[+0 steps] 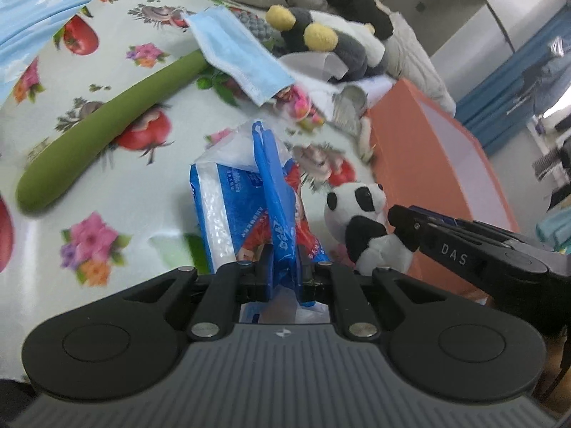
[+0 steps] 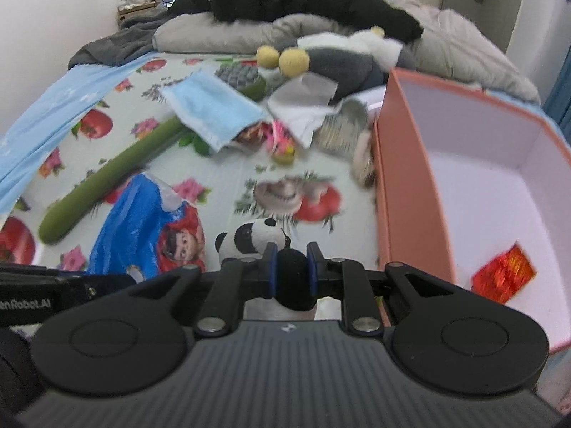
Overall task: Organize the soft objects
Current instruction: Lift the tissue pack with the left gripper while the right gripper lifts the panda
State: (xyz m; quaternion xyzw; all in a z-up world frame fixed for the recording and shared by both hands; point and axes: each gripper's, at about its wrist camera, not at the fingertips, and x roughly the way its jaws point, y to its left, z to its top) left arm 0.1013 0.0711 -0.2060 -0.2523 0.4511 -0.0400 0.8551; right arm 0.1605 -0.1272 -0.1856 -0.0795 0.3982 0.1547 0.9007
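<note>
My left gripper [image 1: 284,267] is shut on a blue and white tissue pack [image 1: 249,207], held above the fruit-print tablecloth. The pack also shows in the right wrist view [image 2: 142,228]. My right gripper [image 2: 291,265] is shut on a small panda plush [image 2: 255,237], gripping its black limb. In the left wrist view the panda [image 1: 360,221] sits in the right gripper [image 1: 403,228] beside the orange box [image 1: 421,178]. The open orange box [image 2: 410,185] stands to the right, with a red packet [image 2: 503,273] inside.
A green foam tube [image 2: 110,178], a blue face mask [image 2: 210,110], white tissue [image 2: 303,103], a pink toy [image 2: 280,139] and a grey plush with yellow pompoms [image 2: 332,57] lie on the cloth. Grey and black bedding [image 2: 285,3] is piled behind.
</note>
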